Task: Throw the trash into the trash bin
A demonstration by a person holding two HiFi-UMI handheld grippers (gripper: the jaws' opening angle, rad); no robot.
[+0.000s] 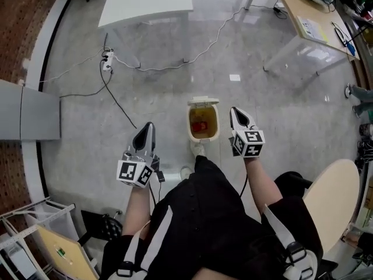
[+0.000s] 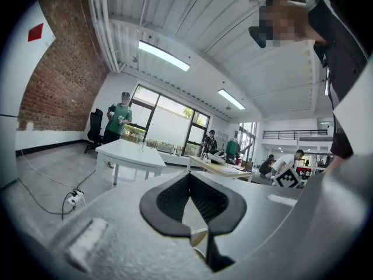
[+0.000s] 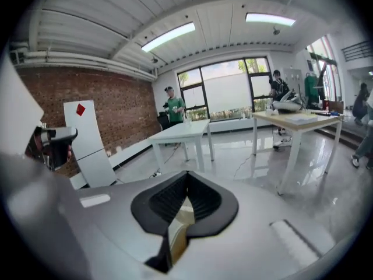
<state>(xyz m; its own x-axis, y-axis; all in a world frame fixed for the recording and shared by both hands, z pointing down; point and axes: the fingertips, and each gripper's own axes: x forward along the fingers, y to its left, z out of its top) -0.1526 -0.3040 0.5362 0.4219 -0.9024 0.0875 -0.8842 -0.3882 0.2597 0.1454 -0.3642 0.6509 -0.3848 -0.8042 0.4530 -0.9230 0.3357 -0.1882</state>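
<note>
Two grippers: the left gripper (image 1: 148,128) and the right gripper (image 1: 235,112) flank the small cream plastic trash bin (image 1: 217,124), and neither touches it.
Left gripper: left of the bin, black jaws pressed together at the tips, nothing between them.
Bin lid: cream flip lid (image 1: 203,101) standing open at the bin's far edge.
Trash: a red piece (image 1: 200,126) lying inside the bin.
Right gripper: just right of the bin, jaws pressed together, empty.
</note>
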